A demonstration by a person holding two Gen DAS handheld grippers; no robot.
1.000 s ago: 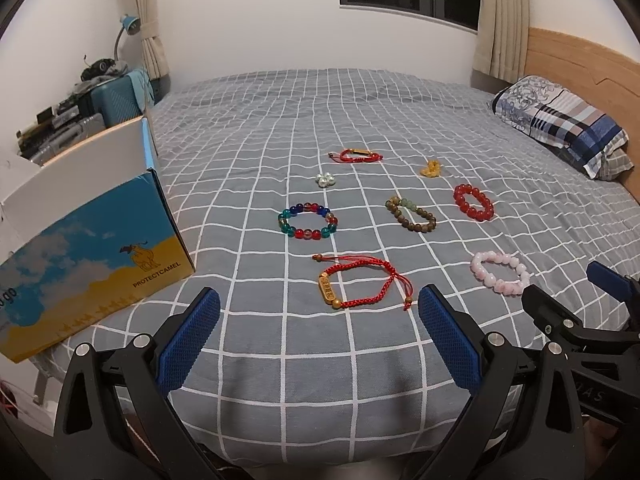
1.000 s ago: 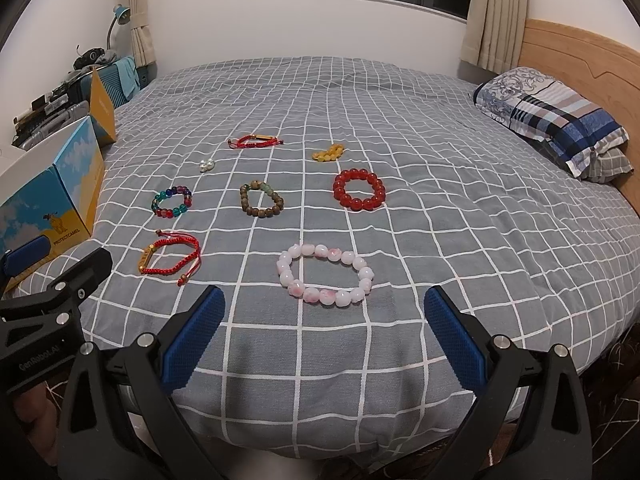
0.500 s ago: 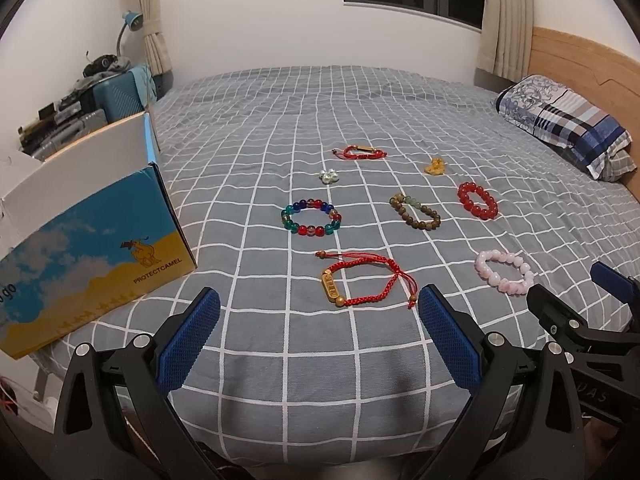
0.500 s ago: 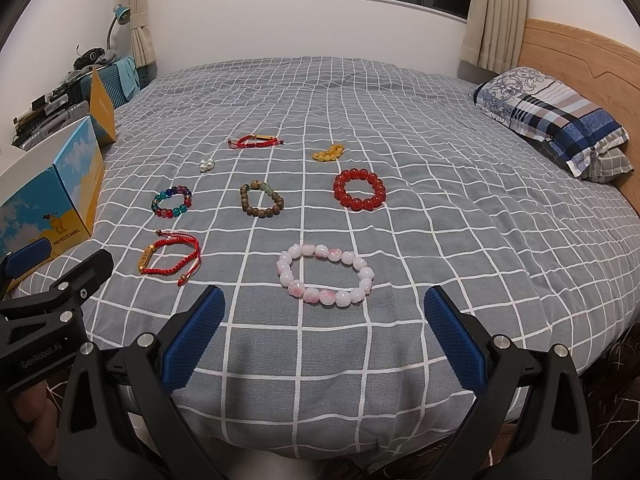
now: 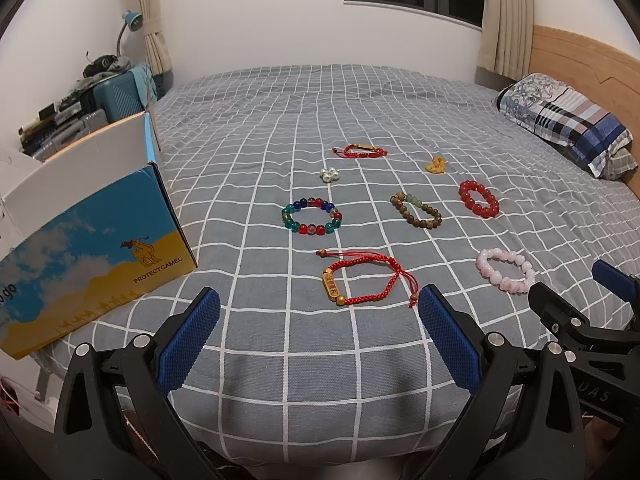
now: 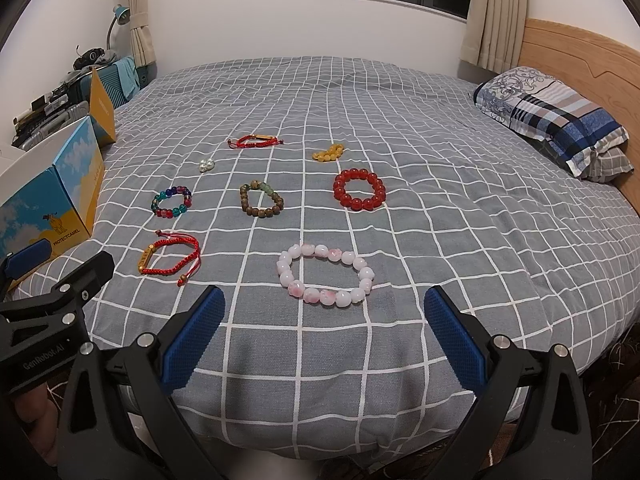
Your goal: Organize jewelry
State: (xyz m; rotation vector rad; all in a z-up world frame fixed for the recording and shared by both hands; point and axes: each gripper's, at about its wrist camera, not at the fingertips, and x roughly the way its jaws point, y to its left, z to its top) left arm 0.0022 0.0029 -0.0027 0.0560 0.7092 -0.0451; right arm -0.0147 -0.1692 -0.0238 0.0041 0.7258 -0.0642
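Grey white-checked bedspread [image 5: 280,360] with eight pieces of jewelry laid out, all apart from one another. Landmark: the blue-and-yellow cardboard box [image 5: 92,256] printed with a camel, at the bed's left edge. Nearest the box, the multicoloured glass-bead bracelet [image 5: 311,216]; toward the foot edge from it, the red woven cord bracelet with a gold plate [image 5: 362,282]. Farther from the box, the brown wooden-bead bracelet [image 6: 262,201], then the red round-bead bracelet [image 6: 359,189], and closer to the foot edge the pale pink bead bracelet [image 6: 326,280]. Toward the far wall, a small cluster of white pearl beads [image 5: 329,175], a second red cord bracelet [image 5: 362,151] and a small amber bead piece [image 6: 329,152]. Left gripper [image 5: 319,328] and right gripper [image 6: 324,326] hover at the foot of the bed, the blue-padded fingers [image 6: 196,330] of each spread wide and holding nothing. A plaid pillow [image 6: 560,120] lies against the wooden headboard [image 6: 580,52], far from the box.
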